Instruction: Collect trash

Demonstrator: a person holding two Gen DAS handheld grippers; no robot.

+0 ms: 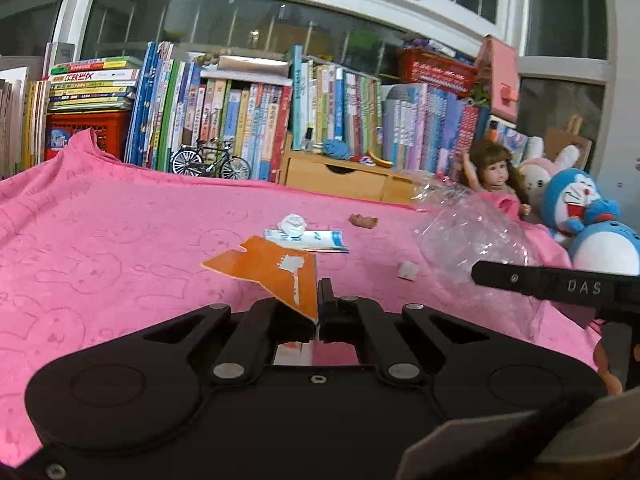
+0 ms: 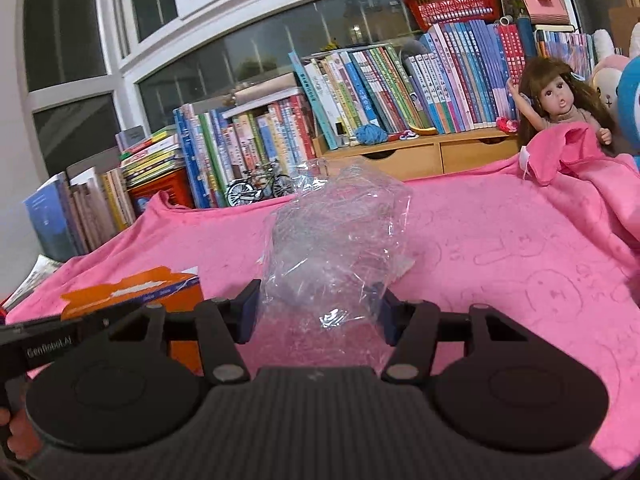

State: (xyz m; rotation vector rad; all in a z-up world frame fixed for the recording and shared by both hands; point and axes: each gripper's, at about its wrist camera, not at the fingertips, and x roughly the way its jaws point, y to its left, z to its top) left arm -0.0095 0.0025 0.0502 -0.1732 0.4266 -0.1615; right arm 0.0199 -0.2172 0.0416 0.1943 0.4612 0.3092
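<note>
My left gripper (image 1: 318,292) is shut on the near edge of a torn orange cardboard piece (image 1: 272,272), holding it just above the pink cloth (image 1: 100,240). The same orange cardboard (image 2: 132,292) shows at lower left in the right wrist view. A crumpled clear plastic bag (image 2: 336,248) stands between the wide-apart fingers of my right gripper (image 2: 318,308), its sides against the blue pads. In the left wrist view the bag (image 1: 472,236) is at the right. Beyond the cardboard lie a blue-white wrapper (image 1: 316,240), a white paper ball (image 1: 293,224), a brown scrap (image 1: 363,221) and a small white lump (image 1: 408,270).
Rows of books (image 1: 240,120) and a toy bicycle (image 1: 210,162) line the far edge. A wooden drawer unit (image 1: 340,176) stands behind the cloth. A doll (image 1: 496,172) and plush toys (image 1: 576,200) sit at the right, where the cloth (image 2: 560,152) is bunched up.
</note>
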